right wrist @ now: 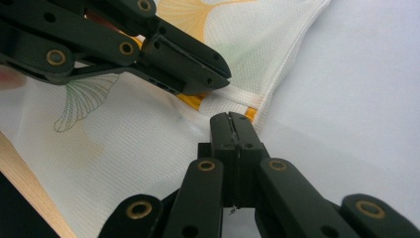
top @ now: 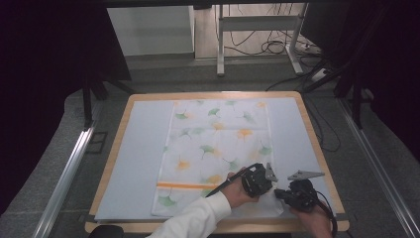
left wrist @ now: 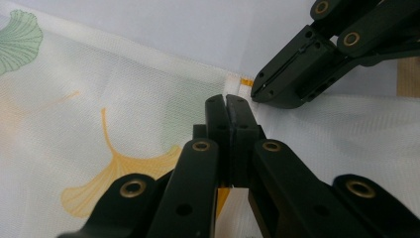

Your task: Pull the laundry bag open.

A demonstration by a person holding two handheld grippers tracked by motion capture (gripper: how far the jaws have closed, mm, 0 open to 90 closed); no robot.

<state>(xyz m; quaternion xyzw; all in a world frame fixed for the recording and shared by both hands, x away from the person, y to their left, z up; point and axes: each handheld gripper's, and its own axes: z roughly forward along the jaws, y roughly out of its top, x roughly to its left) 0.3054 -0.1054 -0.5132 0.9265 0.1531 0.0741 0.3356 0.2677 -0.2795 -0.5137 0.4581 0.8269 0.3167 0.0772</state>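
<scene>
A white cloth [top: 218, 144] printed with green and orange ginkgo leaves lies flat on a pale blue mat [top: 143, 148]. An orange stripe [top: 183, 186] runs across its near end. Both grippers meet at the cloth's near right edge, where that stripe ends. My left gripper [top: 265, 181] [left wrist: 228, 101], held by a hand in a white sleeve, has its jaws shut, tips at the cloth's hem [left wrist: 233, 84]. My right gripper [top: 280, 192] [right wrist: 231, 119] is shut too, its tips on the same hem [right wrist: 247, 111], a finger's width from the left gripper [right wrist: 223, 77]. Whether either pinches fabric is unclear.
The mat covers a wooden table [top: 317, 148] whose edge lies just right of the grippers. Grey floor with metal rails [top: 69, 168] flanks the table. A desk frame [top: 257, 29] with cables stands beyond the far side.
</scene>
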